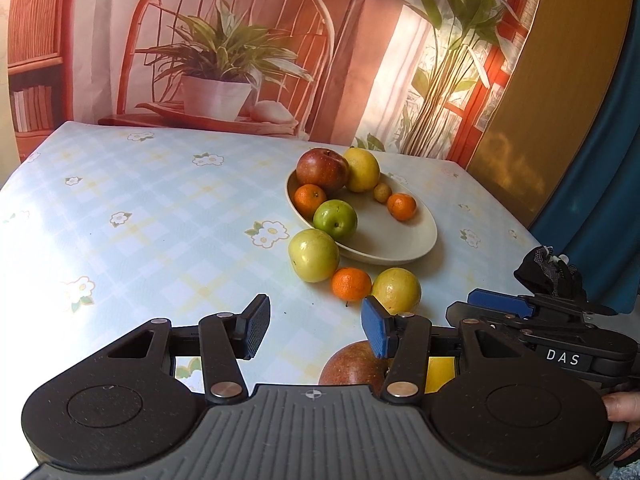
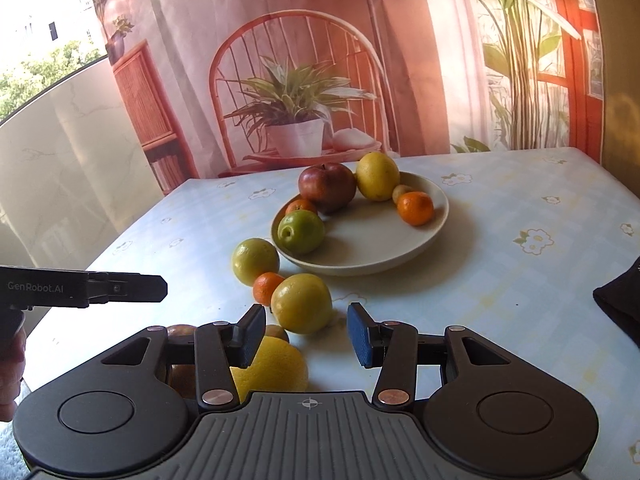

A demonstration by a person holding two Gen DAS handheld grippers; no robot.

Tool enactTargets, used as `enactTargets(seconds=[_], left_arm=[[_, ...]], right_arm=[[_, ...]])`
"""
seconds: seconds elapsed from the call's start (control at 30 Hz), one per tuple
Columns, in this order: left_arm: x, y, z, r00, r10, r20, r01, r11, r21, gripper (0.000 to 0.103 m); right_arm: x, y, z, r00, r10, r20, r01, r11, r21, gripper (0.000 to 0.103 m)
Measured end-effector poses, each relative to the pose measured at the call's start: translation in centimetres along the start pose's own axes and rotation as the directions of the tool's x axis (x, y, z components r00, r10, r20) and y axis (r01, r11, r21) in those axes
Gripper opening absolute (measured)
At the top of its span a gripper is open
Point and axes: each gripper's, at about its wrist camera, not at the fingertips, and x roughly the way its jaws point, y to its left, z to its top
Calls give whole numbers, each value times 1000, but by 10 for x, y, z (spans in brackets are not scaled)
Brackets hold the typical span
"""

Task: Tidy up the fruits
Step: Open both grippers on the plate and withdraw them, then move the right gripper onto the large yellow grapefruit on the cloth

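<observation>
Yellow-green fruit [image 2: 301,303] on the table just ahead of right claw [image 2: 306,334], jaws apart, gripping nothing

"DAS" on right gripper [image 1: 500,308]; "GenRobot.AI" on left gripper [image 2: 160,288].

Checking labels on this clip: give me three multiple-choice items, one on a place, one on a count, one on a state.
1. The tangerine outside the bowl lies: A between two other fruits; B alone at the table edge; C on a book.
2. Tangerines in the bowl: A one; B two; C four.
3. The left tongs are: A shut on a tangerine; B open, empty; C shut on an apple.
Key: 1A, yellow-green apple and yellow fruit flank it; 2B, one near each side; 3B, tablecloth shows between the fingers.
</observation>
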Motion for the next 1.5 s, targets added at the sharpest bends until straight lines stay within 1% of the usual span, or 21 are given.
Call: enactTargets(seconds=[0.2,0.47,0.67,0.87,1.17,1.37,1.5], left_arm=[[-4,0,0,1000,-9,16,9,1000,-6,53],[-4,0,-4,1000,-8,7,8,1000,-7,53],[-5,1,-4,1000,-10,9,10,1000,-7,53],[-6,-1,-6,1000,-12,4,12,1000,-6,53],[-4,0,-6,1000,-15,-7,15,1000,-12,53],[-3,0,-5,1000,-17,-13,17,1000,-19,53],[-2,0,-5,1000,-20,-18,19,1000,-21,53]], right_arm=[[-5,9,-2,1000,14,-24,-14,1000,0,44],[-3,13,-8,997,24,-69,-23,1000,10,45],[-1,17,-11,995,34,-96,-34,999,-2,46],[4,16,-17,990,42,-133,-41,999,6,49],[12,10,-22,981,76,-178,-69,997,45,51],[14,3,-26,977,114,-181,-100,991,86,52],[15,6,-24,976,107,-190,-99,994,49,51]])
